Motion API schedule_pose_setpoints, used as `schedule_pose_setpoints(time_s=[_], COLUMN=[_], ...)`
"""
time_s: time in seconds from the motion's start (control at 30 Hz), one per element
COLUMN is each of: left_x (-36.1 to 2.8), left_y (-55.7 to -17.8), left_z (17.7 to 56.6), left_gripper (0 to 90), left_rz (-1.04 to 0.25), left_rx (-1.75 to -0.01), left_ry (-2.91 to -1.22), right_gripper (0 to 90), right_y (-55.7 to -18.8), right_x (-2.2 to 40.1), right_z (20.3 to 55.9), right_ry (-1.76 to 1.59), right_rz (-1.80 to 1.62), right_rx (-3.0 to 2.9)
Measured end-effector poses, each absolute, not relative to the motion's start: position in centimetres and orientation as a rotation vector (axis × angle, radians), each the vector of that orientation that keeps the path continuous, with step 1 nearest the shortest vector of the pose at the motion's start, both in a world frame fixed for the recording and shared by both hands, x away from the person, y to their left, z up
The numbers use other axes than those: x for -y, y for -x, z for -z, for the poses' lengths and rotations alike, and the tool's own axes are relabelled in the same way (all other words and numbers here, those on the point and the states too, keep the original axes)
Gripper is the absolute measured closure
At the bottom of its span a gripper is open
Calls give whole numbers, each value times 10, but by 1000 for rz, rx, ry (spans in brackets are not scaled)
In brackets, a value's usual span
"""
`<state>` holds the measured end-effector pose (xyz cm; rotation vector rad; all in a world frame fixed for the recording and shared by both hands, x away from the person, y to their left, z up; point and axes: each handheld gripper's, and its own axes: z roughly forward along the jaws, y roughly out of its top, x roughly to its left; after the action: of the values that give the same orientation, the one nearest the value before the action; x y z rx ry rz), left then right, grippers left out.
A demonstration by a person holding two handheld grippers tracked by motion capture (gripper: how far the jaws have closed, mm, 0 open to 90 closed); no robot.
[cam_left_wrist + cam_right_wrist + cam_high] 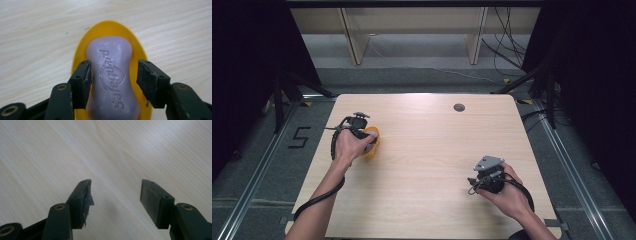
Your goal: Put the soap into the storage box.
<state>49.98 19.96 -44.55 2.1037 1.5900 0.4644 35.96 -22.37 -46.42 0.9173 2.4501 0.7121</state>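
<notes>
Left gripper view: the soap bar [112, 77] lies in a yellow dish [110, 28] at the centre of the frame, its long axis running up the picture, straight along the left gripper [113, 75]. The jaws straddle its waist, slightly spread; the right pad stands clear, the left looks just beside it. In the high view the right gripper [472, 181] rests lower right on the bench [427, 150], jaws spread, well apart from the soap.
</notes>
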Motion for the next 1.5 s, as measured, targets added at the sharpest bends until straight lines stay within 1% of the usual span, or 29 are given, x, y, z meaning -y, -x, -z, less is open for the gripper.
schedule_pose_setpoints(time_s=[0.3,0.43,0.7,0.87,1.03,1.27,1.43,1.5], left_x=[-202,-206,-209,-207,-204,-203,-205,-203], left_y=[-484,-472,-446,-427,-410,-385,-368,-358], left_z=[429,421,419,422,429,444,465,479], left_gripper=[427,425,424,426,428,432,432,433], left_rz=[-485,-501,-521,-507,-491,-449,-431,-456], left_rx=[-1504,-1469,-1404,-1352,-1292,-1258,-1225,-1195], left_ry=[-2069,-2057,-2076,-2105,-2126,-2139,-2135,-2104], right_gripper=[423,422,421,421,420,420,420,420], right_y=[-360,-359,-359,-359,-358,-359,-359,-359], right_x=[224,224,224,224,224,224,224,224], right_z=[464,464,464,464,463,464,464,464], right_ry=[-916,-918,-911,-918,-933,-912,-904,-913], right_rz=[-715,-714,-713,-710,-713,-711,-712,-714], right_rx=[-2449,-2448,-2448,-2449,-2450,-2449,-2450,-2453])
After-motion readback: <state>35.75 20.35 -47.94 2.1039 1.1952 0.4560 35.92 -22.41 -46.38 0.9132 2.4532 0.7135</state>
